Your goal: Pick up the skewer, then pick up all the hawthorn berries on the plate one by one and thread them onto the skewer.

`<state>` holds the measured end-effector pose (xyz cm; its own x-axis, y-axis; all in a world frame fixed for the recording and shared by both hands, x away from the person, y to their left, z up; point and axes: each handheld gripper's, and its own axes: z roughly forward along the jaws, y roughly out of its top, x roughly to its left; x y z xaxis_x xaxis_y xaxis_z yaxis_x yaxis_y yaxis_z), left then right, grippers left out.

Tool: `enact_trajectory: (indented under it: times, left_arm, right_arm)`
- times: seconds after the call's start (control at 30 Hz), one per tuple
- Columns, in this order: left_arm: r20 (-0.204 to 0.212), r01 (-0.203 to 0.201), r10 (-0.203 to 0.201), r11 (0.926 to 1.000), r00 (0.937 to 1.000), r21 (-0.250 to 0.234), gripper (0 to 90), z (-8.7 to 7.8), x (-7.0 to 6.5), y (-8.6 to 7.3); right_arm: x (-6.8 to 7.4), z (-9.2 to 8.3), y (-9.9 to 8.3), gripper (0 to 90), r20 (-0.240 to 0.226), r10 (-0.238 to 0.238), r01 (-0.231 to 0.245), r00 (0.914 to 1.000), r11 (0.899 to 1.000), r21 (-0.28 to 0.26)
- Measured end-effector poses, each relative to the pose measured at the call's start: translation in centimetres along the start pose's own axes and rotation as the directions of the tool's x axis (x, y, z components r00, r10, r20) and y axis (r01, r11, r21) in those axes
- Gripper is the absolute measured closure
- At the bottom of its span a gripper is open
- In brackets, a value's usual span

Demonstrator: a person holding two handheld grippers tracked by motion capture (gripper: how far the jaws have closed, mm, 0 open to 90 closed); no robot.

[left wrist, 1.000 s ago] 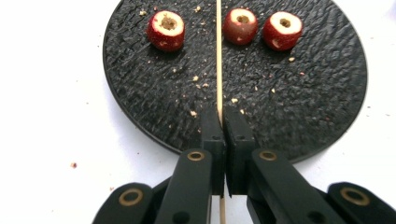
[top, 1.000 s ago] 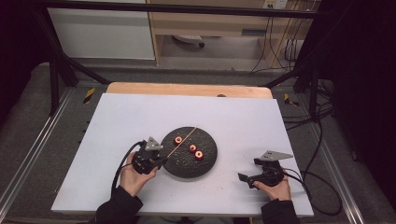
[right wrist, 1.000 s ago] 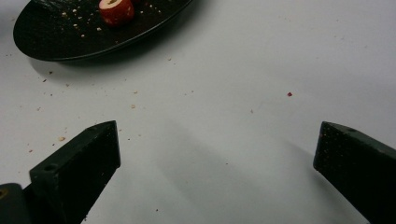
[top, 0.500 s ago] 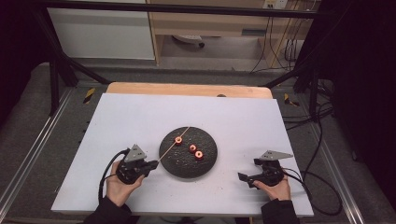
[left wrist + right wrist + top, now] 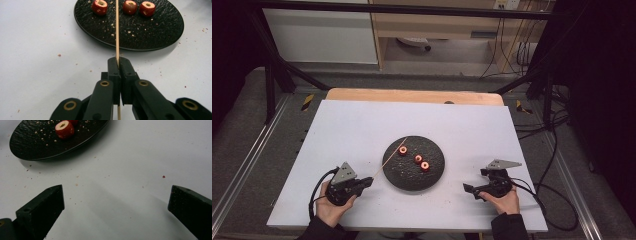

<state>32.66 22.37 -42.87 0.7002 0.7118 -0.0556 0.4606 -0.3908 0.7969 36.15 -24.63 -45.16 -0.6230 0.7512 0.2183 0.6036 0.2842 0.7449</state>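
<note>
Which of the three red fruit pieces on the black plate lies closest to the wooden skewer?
The leftmost red piece, apart from the other two on the black plate. It lies right beside the skewer, near its tip.

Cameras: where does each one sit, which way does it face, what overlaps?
High view: fixed above the person's side, looking forward and down on the white table; both hands, left gripper and right gripper enter from the bottom.
Left gripper view: rides the left gripper, looking along its shut jaws and the wooden skewer toward the black plate.
Right gripper view: rides the right gripper, jaws wide apart, angled down at the table toward the plate's near edge.
Shared: plate and red cored fruit pieces appear in all three.
</note>
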Motion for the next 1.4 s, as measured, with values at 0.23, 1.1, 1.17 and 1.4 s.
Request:
enact_trajectory:
  times: [0.23, 1.1, 1.17, 1.4]
  left_arm:
    - [0.002, 0.010, -0.010, 0.9999, 0.9999, -0.009, 87.5, -0.3, 0.2, -0.8]
    - [0.020, 0.071, -0.070, 0.9962, 0.9974, -0.052, 87.5, -1.2, 1.4, -2.0]
    - [0.020, 0.075, -0.074, 0.9958, 0.9971, -0.054, 87.5, -1.2, 1.4, -2.0]
    - [0.024, 0.074, -0.073, 0.9959, 0.9971, -0.053, 87.5, -1.2, 1.5, -2.0]
  right_arm:
    - [1.0, 0.5, 1.3, 0.5, -0.016, -0.019, 0.019, 0.9997, 1.000, -0.005]
    - [5.8, 4.2, 7.4, 0.5, -0.009, -0.108, 0.108, 0.9941, 0.991, 0.073]
    - [6.3, 4.6, 8.0, 0.8, -0.008, -0.114, 0.114, 0.9935, 0.990, 0.087]
    - [7.4, 5.8, 10.5, 5.4, 0.004, -0.131, 0.128, 0.9914, 0.979, 0.159]
